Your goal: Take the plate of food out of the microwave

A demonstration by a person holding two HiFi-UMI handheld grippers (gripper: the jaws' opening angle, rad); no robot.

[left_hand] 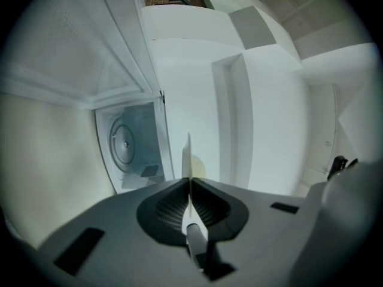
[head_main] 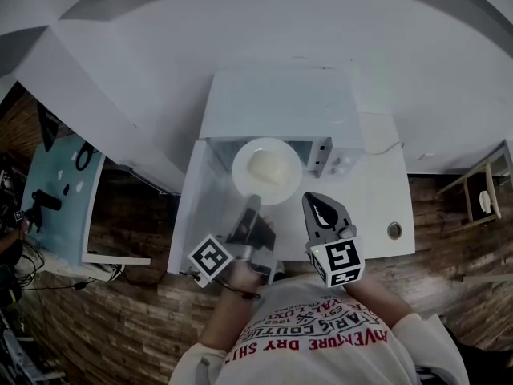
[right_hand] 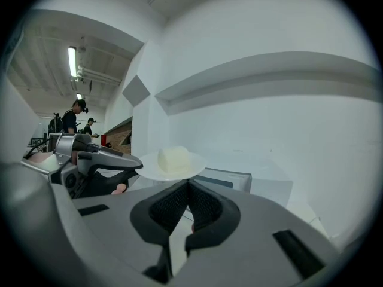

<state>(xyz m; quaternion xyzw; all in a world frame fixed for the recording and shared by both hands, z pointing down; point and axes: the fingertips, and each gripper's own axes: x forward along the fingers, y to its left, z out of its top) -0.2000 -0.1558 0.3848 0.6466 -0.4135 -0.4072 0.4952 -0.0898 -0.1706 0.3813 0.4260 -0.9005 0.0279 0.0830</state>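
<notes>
Near the middle of the head view, a white plate (head_main: 244, 160) with a pale lump of food (head_main: 267, 167) on it sits in the air just in front of the open microwave (head_main: 280, 107). The microwave is white and stands on a white table (head_main: 377, 207). Its door (head_main: 192, 207) swings out toward the lower left of the frame.

The left gripper (head_main: 252, 205) comes up from below and bites the near edge of the plate. In the left gripper view the two jaws are pressed tight on the plate (left_hand: 188, 154), which shows as a thin white line standing up between them, with a bit of the food (left_hand: 198, 170) just to its right. To the left of that is the inside of the microwave, with its round glass tray (left_hand: 124, 145) bare.

The right gripper (head_main: 313, 201) is just to the right of the plate and does not touch it. In the right gripper view its jaws are squeezed together with nothing between them. Past them, the plate (right_hand: 191, 166) and food (right_hand: 173, 159) show in the middle, and the left gripper (right_hand: 96, 160) holds the plate from the left side. Two people (right_hand: 75, 115) stand far back at the upper left.
</notes>
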